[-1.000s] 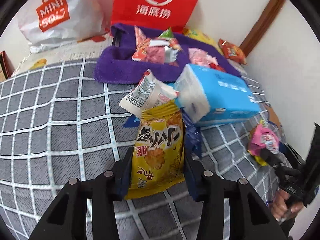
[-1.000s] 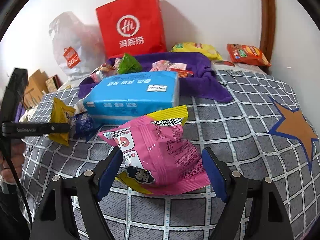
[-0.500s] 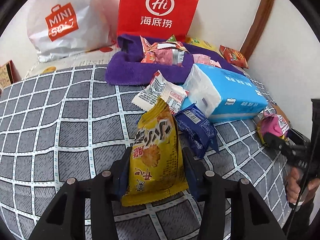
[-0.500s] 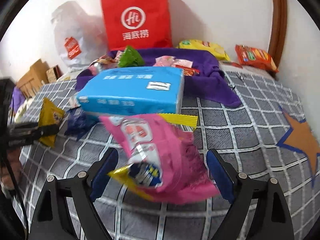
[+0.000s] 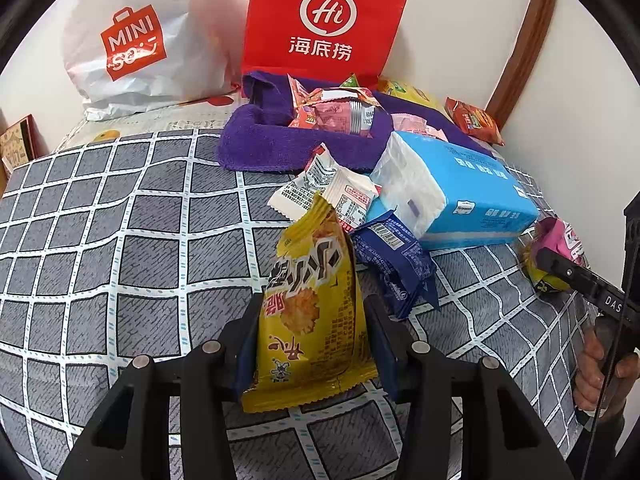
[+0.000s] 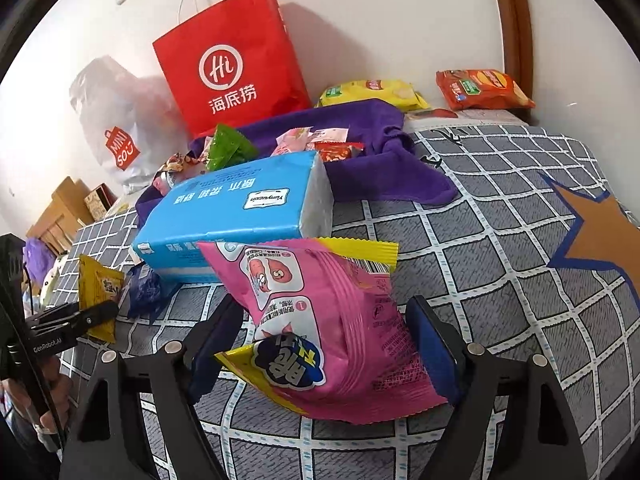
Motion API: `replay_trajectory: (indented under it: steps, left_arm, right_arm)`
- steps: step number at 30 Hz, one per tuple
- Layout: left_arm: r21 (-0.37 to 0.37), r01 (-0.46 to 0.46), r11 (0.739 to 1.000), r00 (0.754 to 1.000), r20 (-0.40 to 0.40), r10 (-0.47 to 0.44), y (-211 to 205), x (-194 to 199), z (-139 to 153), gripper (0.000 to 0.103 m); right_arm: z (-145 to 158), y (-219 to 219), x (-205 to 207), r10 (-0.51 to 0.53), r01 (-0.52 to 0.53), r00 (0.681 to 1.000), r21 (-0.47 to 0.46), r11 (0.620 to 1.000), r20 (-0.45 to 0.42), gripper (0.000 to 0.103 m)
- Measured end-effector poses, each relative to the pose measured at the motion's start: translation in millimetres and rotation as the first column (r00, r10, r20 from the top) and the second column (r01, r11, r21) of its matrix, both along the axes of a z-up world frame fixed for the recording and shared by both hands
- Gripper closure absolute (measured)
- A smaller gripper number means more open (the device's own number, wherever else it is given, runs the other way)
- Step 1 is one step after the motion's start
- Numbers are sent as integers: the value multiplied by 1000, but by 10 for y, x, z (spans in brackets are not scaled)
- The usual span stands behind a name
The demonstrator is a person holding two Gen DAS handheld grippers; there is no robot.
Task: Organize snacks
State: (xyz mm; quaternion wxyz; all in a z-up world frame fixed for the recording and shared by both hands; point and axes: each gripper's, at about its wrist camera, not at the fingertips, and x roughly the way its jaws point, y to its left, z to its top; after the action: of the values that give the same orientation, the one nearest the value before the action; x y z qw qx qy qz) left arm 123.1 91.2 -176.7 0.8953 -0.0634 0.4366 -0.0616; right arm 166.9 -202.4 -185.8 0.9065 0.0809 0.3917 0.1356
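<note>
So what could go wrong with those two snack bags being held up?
The yellow snack bag is pinched low in the left gripper and stands tall, so it might flop or slip. The puffy pink snack bag fills the right gripper; squeezing harder could crush the snacks. Both sit close to the blue tissue pack, so a swing may bump it.

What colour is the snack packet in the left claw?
Yellow packet with black lettering and a cracker picture, clearest in the left wrist view.

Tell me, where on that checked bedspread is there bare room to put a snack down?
Bare bedspread lies left of the yellow snack packet, and around the orange star right of the pink snack packet. It's crowded around the blue tissue pack and purple towel.
</note>
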Motion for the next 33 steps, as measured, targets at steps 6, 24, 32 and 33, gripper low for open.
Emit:
replay_trajectory:
  steps: [6,24,32,33]
  left_arm:
    - [18,6,1000,1000,0,-6,-43,-7,-1,53]
    - [-23,14,1000,999,33,-13,-42,-111,55,58]
    - [-12,72,997,996,52,-71,-160,-164,87,58]
    - [-9,79,997,995,57,-78,-175,-172,93,58]
  right_arm:
    - [-5,125,-15,20,-20,1000,-77,997,0,20]
    - [3,258,-66,42,-40,999,-186,982,12,21]
    - [-16,209,-43,47,-51,999,-159,986,-25,21]
    - [-16,200,-37,48,-52,998,-152,987,-29,21]
